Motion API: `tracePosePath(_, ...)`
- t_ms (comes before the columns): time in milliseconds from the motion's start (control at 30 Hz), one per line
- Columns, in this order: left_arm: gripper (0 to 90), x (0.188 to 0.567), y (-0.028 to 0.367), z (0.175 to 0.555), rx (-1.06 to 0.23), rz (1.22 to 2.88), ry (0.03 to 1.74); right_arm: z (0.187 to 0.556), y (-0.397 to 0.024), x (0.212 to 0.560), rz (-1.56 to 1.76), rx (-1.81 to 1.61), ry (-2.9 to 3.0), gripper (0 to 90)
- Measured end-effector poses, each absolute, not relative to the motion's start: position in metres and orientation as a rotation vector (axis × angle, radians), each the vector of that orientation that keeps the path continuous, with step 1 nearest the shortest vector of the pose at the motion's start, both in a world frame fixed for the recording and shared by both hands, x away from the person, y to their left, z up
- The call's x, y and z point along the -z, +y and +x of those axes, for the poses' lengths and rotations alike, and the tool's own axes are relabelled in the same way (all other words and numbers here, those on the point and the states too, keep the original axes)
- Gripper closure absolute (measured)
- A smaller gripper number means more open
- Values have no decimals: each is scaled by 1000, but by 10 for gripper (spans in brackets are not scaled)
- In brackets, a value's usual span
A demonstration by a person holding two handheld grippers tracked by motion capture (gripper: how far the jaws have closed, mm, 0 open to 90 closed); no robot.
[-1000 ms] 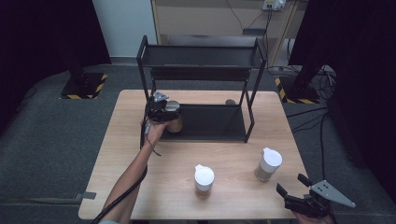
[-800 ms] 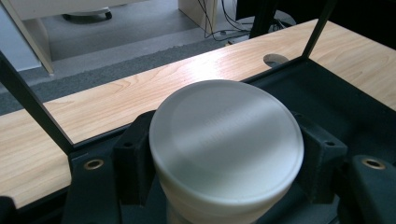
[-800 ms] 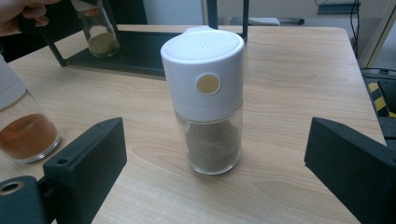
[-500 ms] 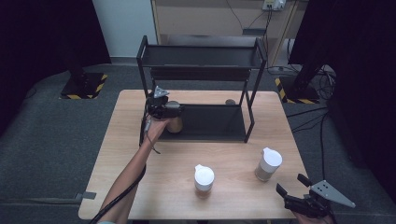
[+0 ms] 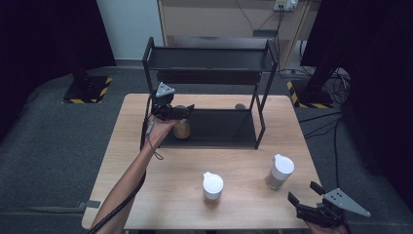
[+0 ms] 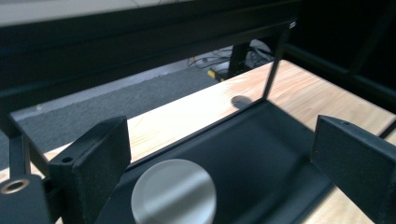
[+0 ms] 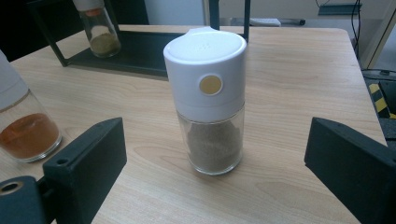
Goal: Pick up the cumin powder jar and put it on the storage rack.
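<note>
1. Pale wood makes up the surface [image 5: 146, 146], and a black two-tier metal rack [image 5: 209, 73] stands at its far side, its lower tray resting on the wood.
2. A glass spice jar with a white lid and tan contents [image 5: 182, 127] stands upright at the left end of that lower tray. In the left gripper view its round lid [image 6: 173, 191] sits low between the jaws.
3. The left gripper [image 5: 181, 113] hovers just above this jar with its jaws spread wide, touching nothing. The jar looks set down there to be stored, and the wide jaws suggest a release, though a fresh approach cannot be ruled out.
4. Two more jars wait near the front edge: a glass jar with a white cap and orange-red powder [image 5: 213, 187], and a glass jar with a white flip-top cap and grey-brown powder [image 5: 280, 171].
5. The right gripper [image 5: 311, 207] rests low at the front right corner, jaws wide, aimed at the grey-brown jar [image 7: 208, 100], which stands between them farther off, untouched. It seems lined up as the next pick.
6. The rack jar's body is hidden below the left gripper view's frame, and the orange jar [image 7: 23, 121] is cut off at the right gripper view's edge.
</note>
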State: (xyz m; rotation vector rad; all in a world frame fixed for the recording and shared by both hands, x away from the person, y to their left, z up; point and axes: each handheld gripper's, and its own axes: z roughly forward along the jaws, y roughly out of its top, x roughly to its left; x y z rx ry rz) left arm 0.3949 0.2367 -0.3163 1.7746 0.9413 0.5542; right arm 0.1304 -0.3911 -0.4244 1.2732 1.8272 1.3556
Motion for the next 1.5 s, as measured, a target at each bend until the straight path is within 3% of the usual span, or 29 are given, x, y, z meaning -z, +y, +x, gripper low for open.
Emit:
tracePosePath(500, 32, 283, 263, 347, -503, 1748, 769, 131, -390, 424, 1270, -1351, 1830, 56)
tracePosePath(1067, 39, 305, 300, 297, -443, 1699, 693, 131, -389, 424, 1263, -1346, 1835, 56)
tracePosePath(1500, 44, 331, 326, 258, -499, 1684, 725, 131, -388, 424, 1262, -1341, 1837, 56)
